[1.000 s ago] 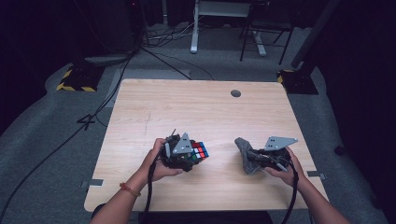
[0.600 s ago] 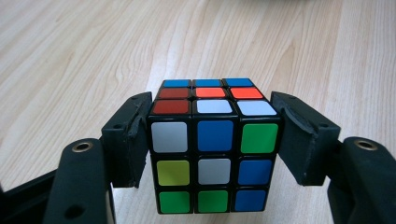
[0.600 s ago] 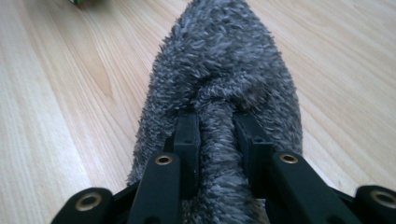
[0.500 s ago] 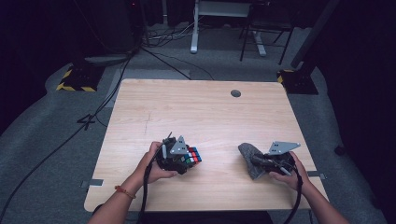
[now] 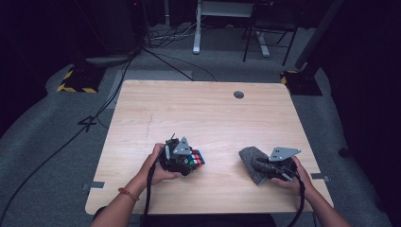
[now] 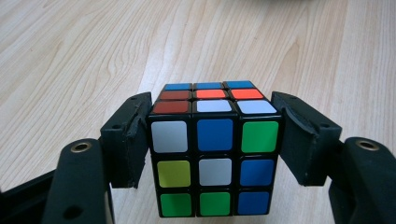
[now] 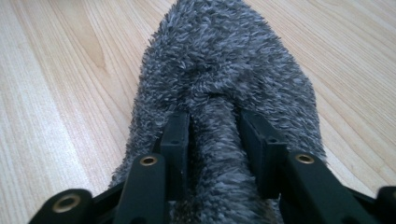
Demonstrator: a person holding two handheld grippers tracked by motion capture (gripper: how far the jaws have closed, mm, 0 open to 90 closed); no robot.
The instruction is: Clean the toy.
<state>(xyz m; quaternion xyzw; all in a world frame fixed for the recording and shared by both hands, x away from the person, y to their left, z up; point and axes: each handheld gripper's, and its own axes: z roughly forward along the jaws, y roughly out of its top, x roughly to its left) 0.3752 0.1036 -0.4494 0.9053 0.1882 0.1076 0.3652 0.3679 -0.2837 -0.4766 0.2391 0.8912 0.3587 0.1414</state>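
Cube: puzzle cube (image 6: 214,156) is clamped between the jaws of the left gripper (image 5: 182,158), resting on the table (image 5: 198,118), near left.
Cloth: grey cloth (image 7: 224,88) is pinched in a fold by the right gripper (image 5: 272,166), near right.
Contact: cloth and cube are well apart.
Progress: both are secured; wiping is judged not yet begun.

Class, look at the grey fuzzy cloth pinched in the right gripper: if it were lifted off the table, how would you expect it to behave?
The grey fuzzy cloth would probably hang limp: it bunches into a ridge between the jaws of the right gripper. Its shaggy pile likely gives good grip, so slipping seems unlikely. It lies slumped on the table, so it shouldn't roll.
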